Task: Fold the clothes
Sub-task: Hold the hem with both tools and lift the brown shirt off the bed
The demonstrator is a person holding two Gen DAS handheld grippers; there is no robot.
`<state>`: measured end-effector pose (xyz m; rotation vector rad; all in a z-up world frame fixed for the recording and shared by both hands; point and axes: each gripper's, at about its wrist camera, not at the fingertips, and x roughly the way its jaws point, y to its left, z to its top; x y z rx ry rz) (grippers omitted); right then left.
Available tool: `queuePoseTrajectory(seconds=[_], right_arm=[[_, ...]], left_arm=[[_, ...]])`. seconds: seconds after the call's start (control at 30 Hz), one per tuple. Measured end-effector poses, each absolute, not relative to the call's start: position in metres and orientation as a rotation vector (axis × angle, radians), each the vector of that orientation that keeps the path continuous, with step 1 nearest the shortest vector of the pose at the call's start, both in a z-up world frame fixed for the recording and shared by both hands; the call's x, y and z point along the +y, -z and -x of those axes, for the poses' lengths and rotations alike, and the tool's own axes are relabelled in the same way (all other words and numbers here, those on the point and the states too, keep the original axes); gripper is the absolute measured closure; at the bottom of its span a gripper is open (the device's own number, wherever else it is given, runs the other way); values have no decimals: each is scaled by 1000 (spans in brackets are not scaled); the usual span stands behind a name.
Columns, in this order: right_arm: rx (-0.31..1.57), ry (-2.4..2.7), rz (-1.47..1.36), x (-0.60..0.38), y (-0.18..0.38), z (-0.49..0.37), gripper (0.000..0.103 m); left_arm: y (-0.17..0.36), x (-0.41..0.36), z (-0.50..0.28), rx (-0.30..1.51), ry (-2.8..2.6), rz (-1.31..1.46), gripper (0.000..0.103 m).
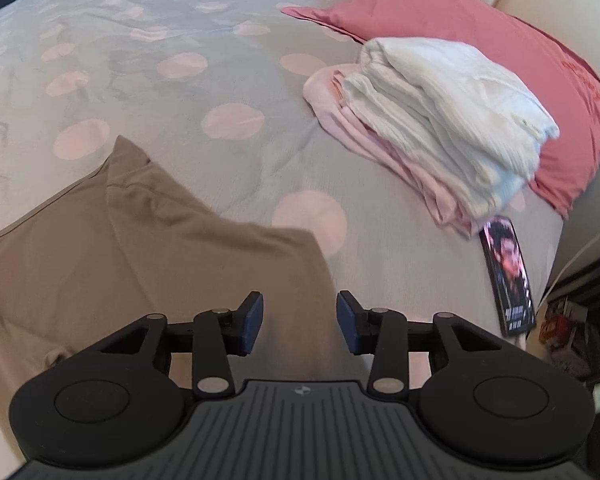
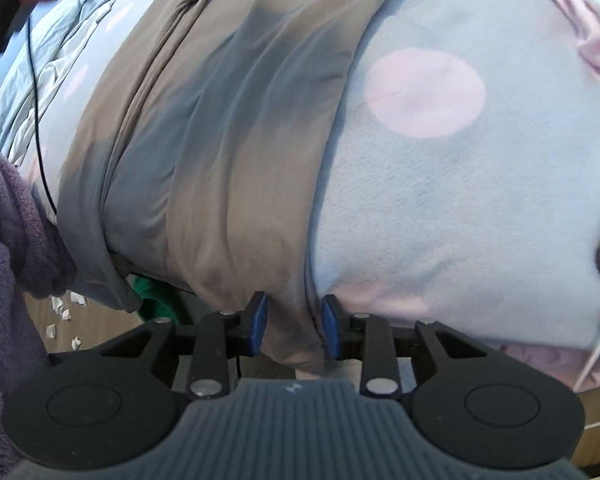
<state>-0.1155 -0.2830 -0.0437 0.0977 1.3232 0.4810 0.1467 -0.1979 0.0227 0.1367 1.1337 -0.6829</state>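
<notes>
A taupe garment lies flat on the bed, folded lengthwise into a long strip. Its lower end hangs over the bed's near edge in the right wrist view. My left gripper hovers over one corner of the garment, open, with nothing pinched between its blue pads. My right gripper is at the hanging end. Its jaws stand apart with the cloth's edge in the gap, and the pads do not press on it.
A stack of folded white and pink clothes rests against a pink pillow. A phone lies near the edge of the grey, pink-dotted duvet. A light blue garment, a black cable and a purple fleece sleeve are on the left.
</notes>
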Motion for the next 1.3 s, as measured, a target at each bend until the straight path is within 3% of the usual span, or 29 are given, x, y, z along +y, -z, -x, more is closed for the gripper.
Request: queuePoseTrajectory(seconds=[0.1, 0.47, 0.6, 0.67, 1.3], right_arm=[[1335, -523, -93, -279, 47, 114, 80], [1388, -576, -45, -268, 56, 100, 91], [1391, -575, -39, -267, 55, 101, 95], [1392, -574, -36, -266, 52, 102, 96], [1312, -691, 1, -197, -16, 127, 98]], left_arm=[[-12, -216, -163, 1158, 657, -135, 65], [33, -256, -196, 1240, 526, -187, 65], [31, -250, -196, 1218, 526, -201, 84], [27, -241, -198, 1211, 531, -176, 95], [-34, -82, -181, 1078, 610, 182, 97]])
